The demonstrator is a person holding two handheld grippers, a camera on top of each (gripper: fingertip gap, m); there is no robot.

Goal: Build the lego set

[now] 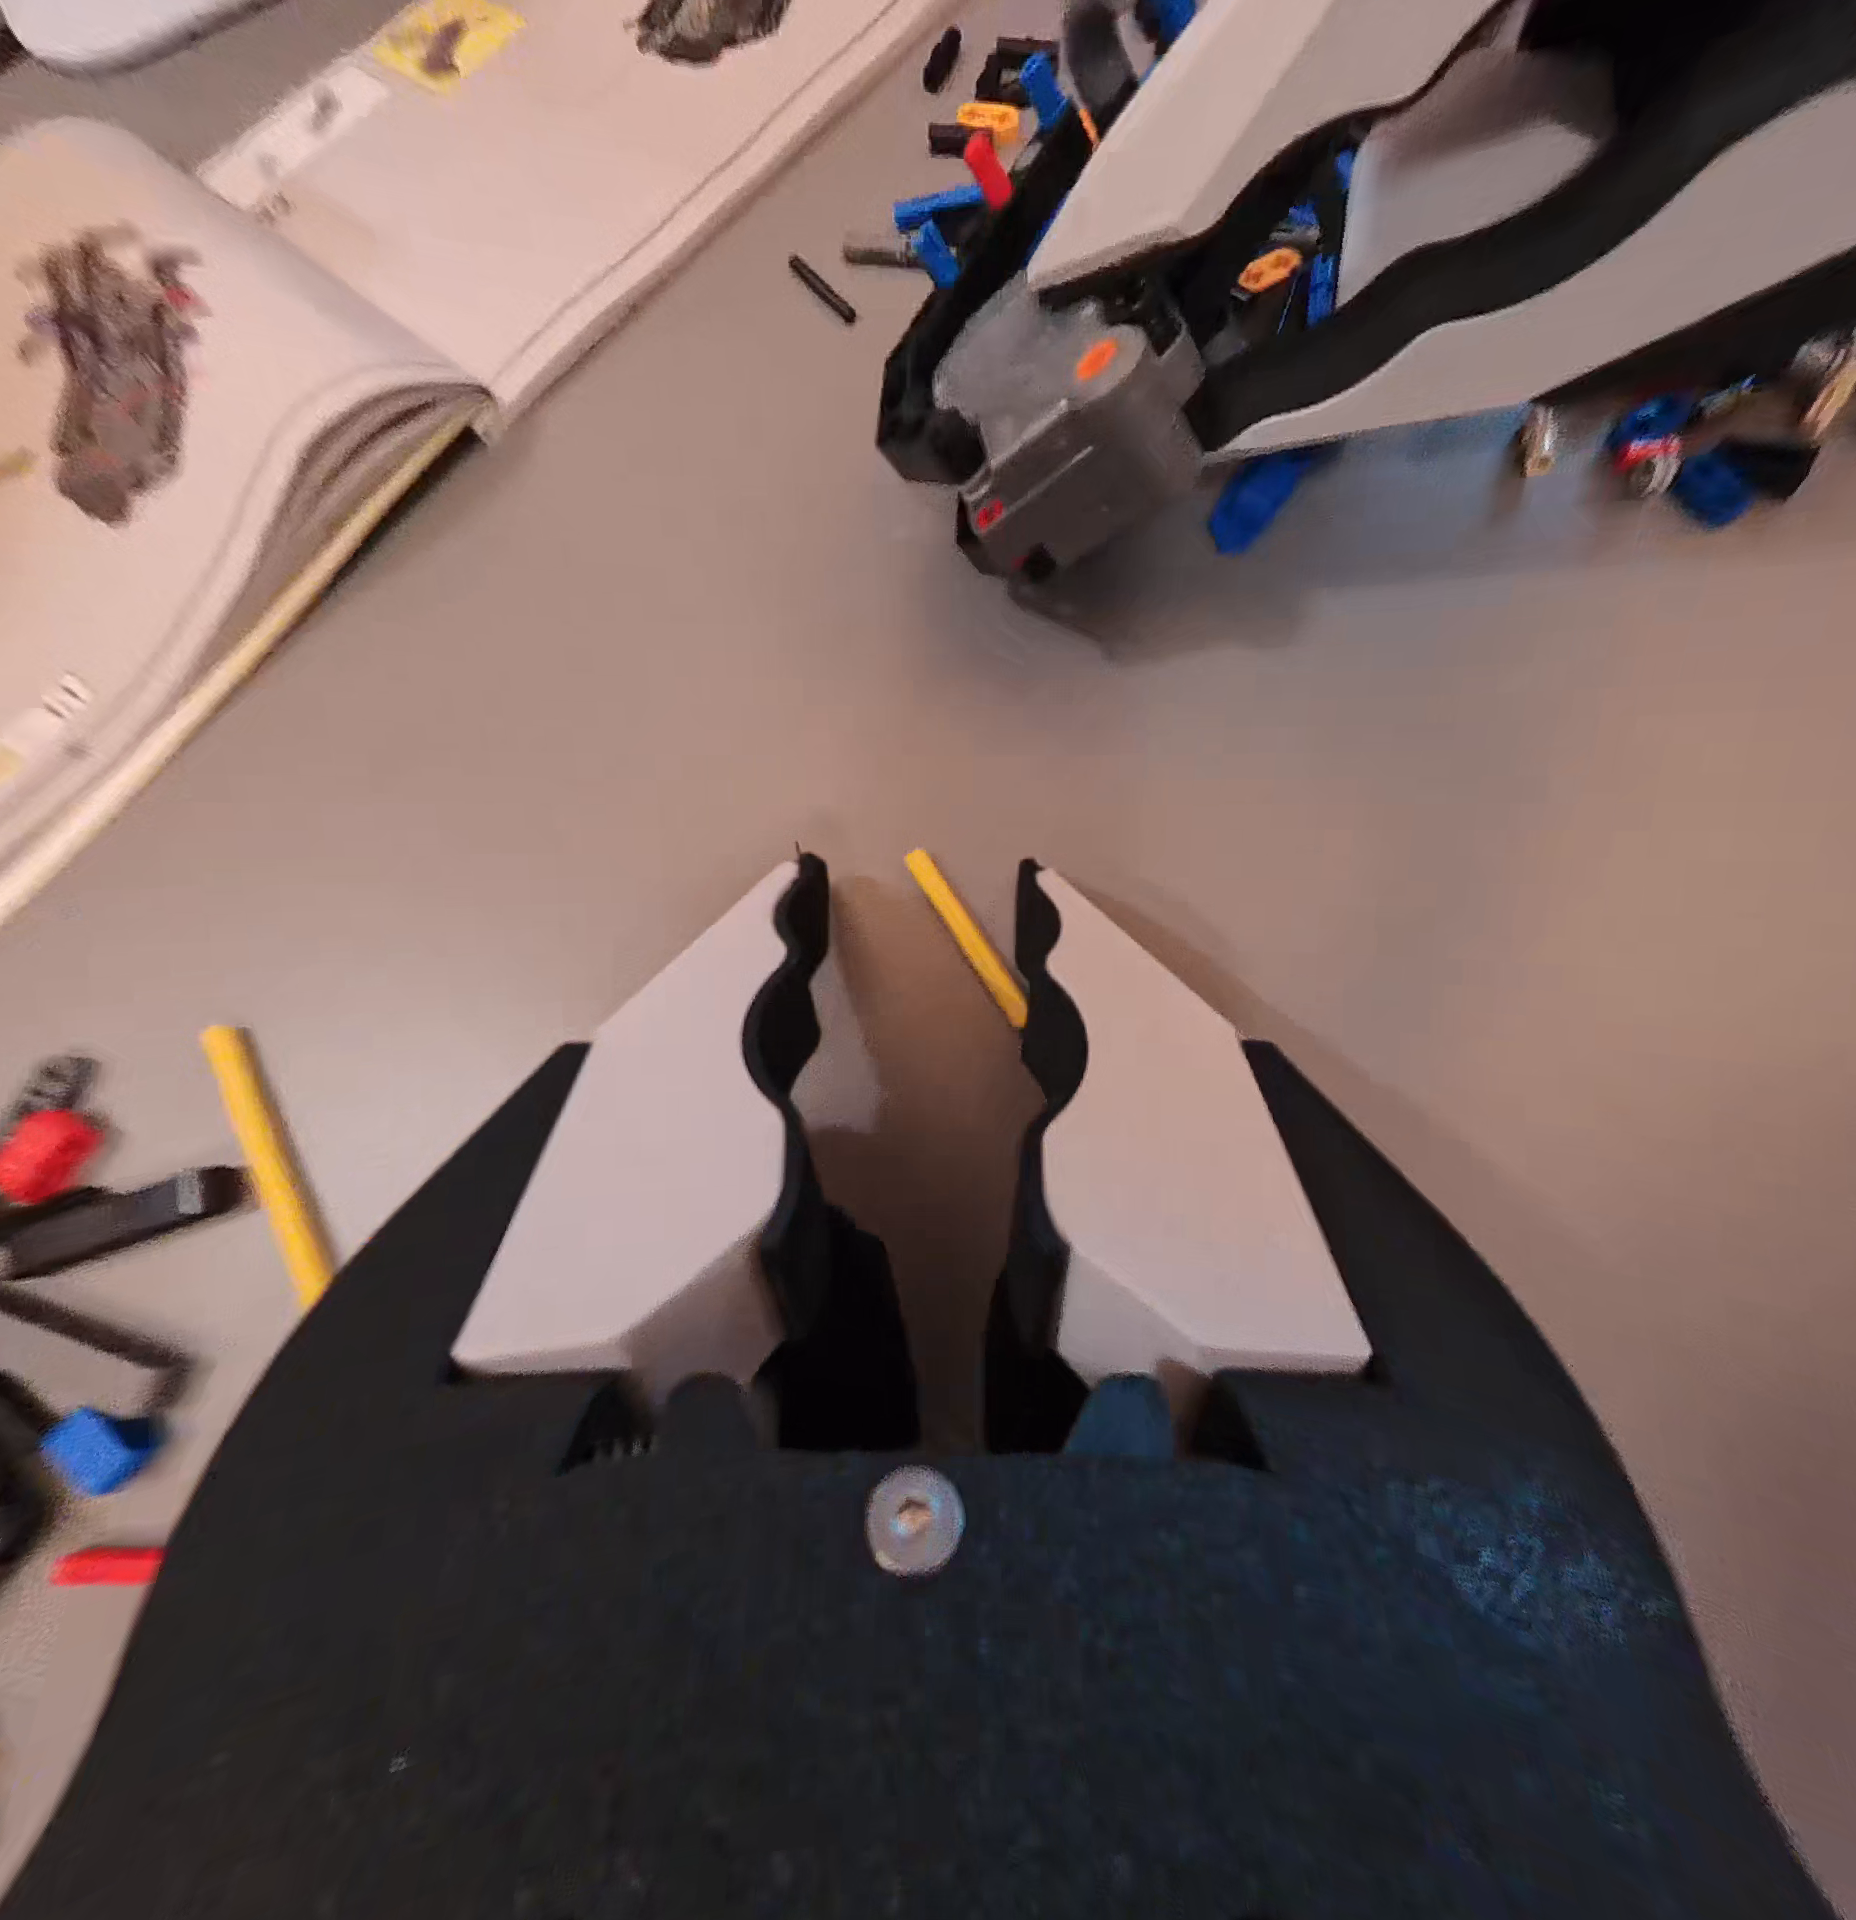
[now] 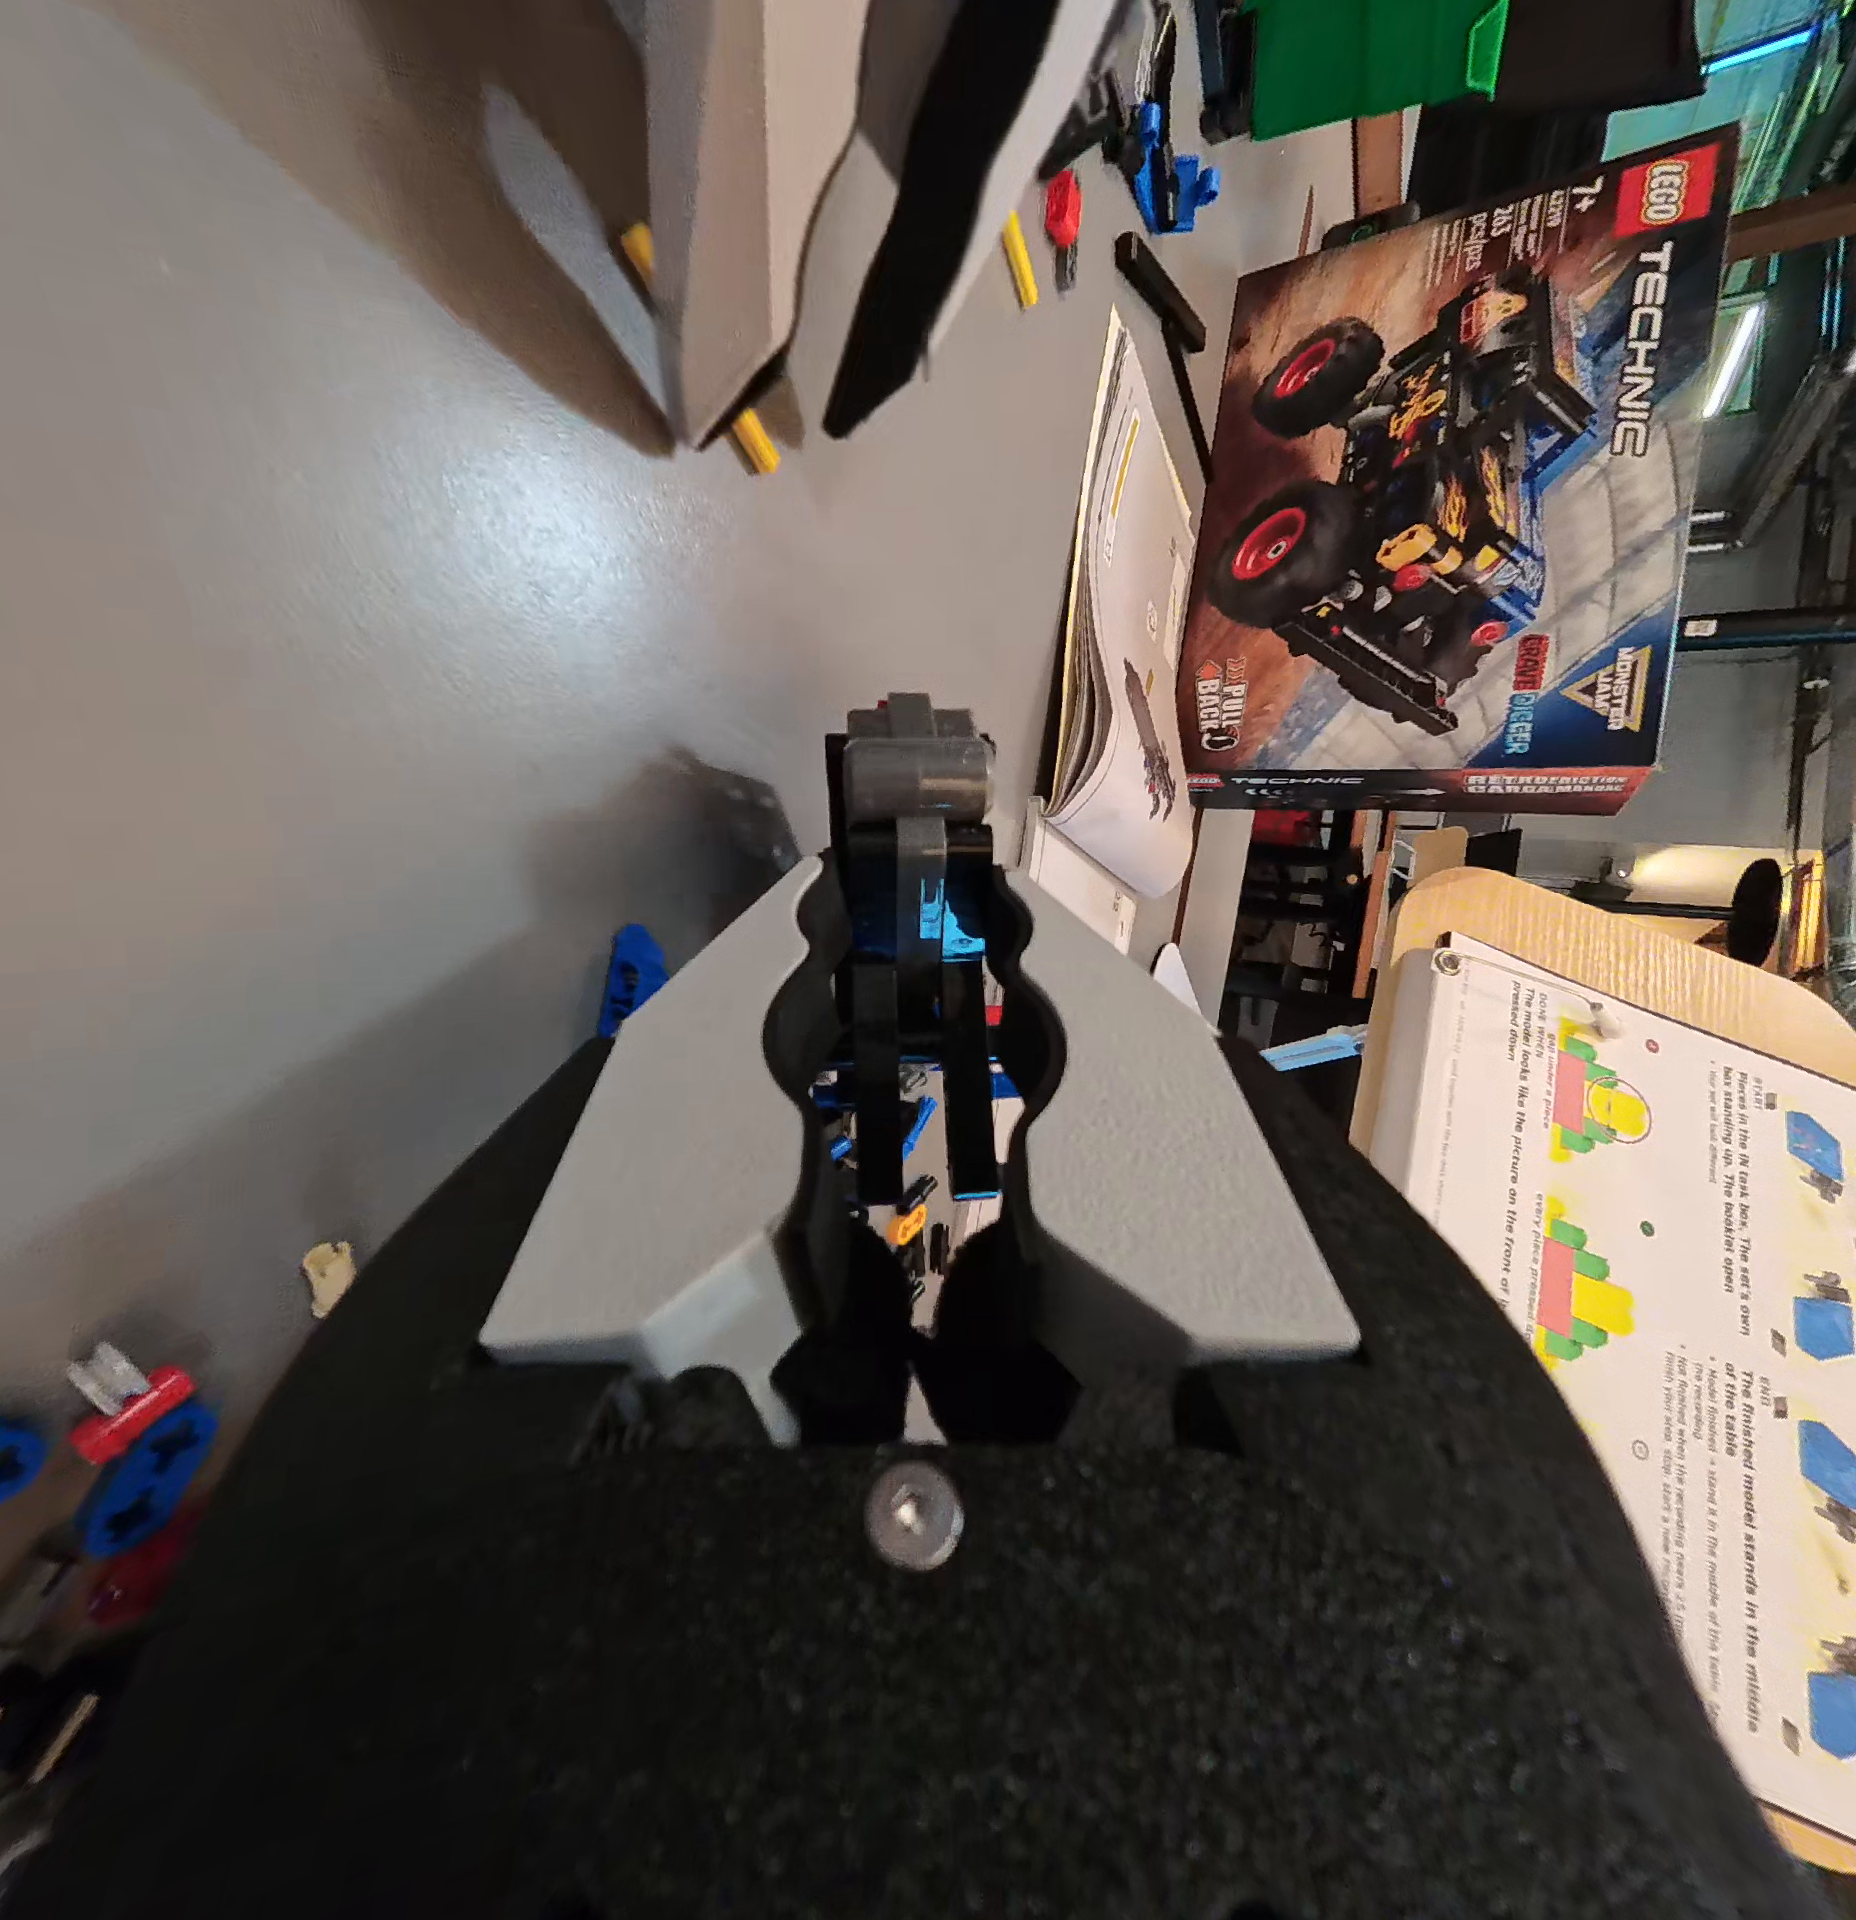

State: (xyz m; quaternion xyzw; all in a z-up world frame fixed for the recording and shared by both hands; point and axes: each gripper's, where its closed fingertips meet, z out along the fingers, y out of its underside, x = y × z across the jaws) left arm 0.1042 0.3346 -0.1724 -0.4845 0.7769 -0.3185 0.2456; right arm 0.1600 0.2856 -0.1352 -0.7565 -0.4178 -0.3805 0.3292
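Note:
My left gripper (image 1: pixel 919 883) is open, low over the grey table. A thin yellow axle (image 1: pixel 963 935) lies on the table between its fingertips, close to the right finger and partly hidden under it. My right gripper (image 2: pixel 913 883) is shut on the partly built model (image 2: pixel 908 790), a black frame with a grey block at its front end and blue parts. In the left wrist view the right gripper (image 1: pixel 1126 358) holds that model (image 1: pixel 1059 447) at the upper right, just above the table. In the right wrist view the left gripper (image 2: pixel 763 431) is at the top, over the yellow axle (image 2: pixel 752 445).
An open instruction booklet (image 1: pixel 311 312) lies at the far left. A second yellow axle (image 1: pixel 264 1164) and loose red, black and blue parts (image 1: pixel 98 1449) lie at the near left. More loose parts (image 1: pixel 965 177) lie behind the model. The set's box (image 2: pixel 1454 499) and a printed sheet (image 2: pixel 1651 1299) stand to the right. My hands' fingertips stand some 9 centimeters from each other.

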